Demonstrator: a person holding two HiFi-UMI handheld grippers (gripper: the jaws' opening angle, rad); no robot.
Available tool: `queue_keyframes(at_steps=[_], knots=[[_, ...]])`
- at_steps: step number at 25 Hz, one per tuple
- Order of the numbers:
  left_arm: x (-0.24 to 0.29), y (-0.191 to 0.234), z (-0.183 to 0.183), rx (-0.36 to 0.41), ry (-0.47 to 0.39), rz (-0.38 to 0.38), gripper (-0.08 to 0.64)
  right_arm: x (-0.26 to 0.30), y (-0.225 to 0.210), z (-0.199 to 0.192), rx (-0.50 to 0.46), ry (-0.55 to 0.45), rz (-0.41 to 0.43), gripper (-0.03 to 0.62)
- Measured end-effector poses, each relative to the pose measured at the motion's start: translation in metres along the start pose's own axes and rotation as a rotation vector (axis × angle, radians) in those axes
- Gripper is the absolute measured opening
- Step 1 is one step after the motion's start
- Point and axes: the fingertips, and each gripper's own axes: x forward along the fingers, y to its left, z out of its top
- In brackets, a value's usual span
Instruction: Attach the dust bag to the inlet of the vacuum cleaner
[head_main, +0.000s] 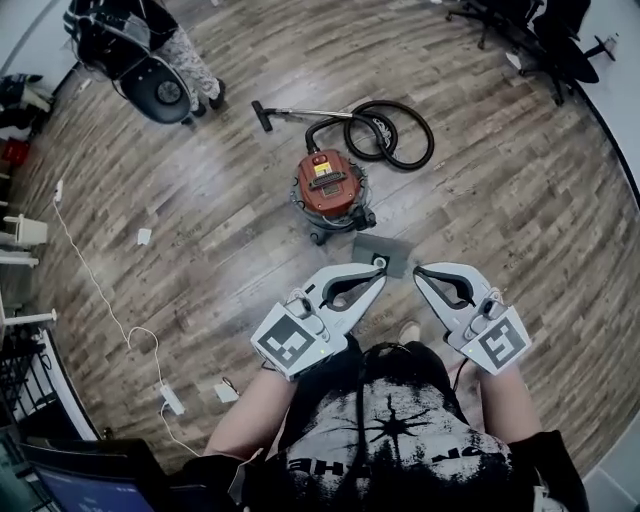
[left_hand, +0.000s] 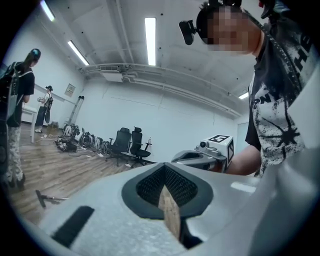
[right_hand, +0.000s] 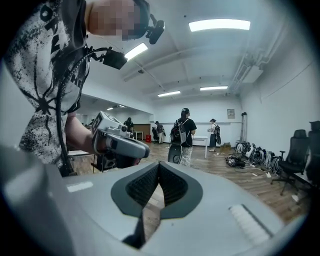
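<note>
Dust bag, a flat grey rectangle with a round collar (head_main: 392, 247), lay on the brown wood-plank floor (head_main: 500, 200), and that was where my job waited. The biggest thing near it was the red drum-shaped vacuum cleaner with a black lid handle (head_main: 328, 183). It stood upright just beyond the bag, with its black hose (head_main: 402, 137) coiled behind it. I judged the bag had been laid close to the canister so it would need only a short carry to the inlet. Nothing was attached yet, and I could not make out the inlet itself. I held the grey left gripper (head_main: 378, 274) and the grey right gripper (head_main: 419, 271) out in front of the chest, roughly level, forearms bent. Their tips angled toward each other and lined up over the bag's near edge in the head view. Both pairs of jaws were pressed together with nothing between them, and I judged them well above the floor.
</note>
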Motion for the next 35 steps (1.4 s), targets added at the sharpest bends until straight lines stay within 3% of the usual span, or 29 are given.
queue_keyframes(at_steps=[8,12,16,19,22,27,29,32,35], knots=[[0.03,0.008,-0.004,-0.017,-0.024,0.025,0.0,-0.004,-0.026,-0.057,0.019,0.055,0.029,0.006],[0.05,0.038,-0.034,-0.057,-0.031,-0.002,0.0,0.008,-0.037,-0.121,-0.029,0.083,0.013,0.006],[0.092,0.068,-0.083,0.006,-0.036,-0.067,0.0,0.005,-0.048,-0.255,-0.118,0.338,0.059,0.006],[0.127,0.089,-0.14,0.055,-0.026,-0.108,0.0,0.01,-0.057,-0.366,-0.131,0.377,0.082,0.006],[0.155,0.11,-0.204,0.099,-0.016,-0.147,0.0,0.019,-0.054,-0.501,-0.112,0.486,0.124,0.041],[0.175,0.145,-0.323,0.126,0.009,-0.173,0.0,0.037,-0.028,-0.755,-0.085,0.772,0.21,0.135],[0.174,0.154,-0.366,0.132,0.024,-0.165,0.0,0.039,-0.018,-0.836,-0.094,0.879,0.237,0.161],[0.168,0.161,-0.414,0.119,0.059,-0.136,0.0,0.035,-0.016,-0.914,-0.114,1.011,0.248,0.201],[0.16,0.165,-0.438,0.088,0.092,-0.099,0.0,0.031,-0.023,-0.948,-0.12,1.095,0.234,0.223]])
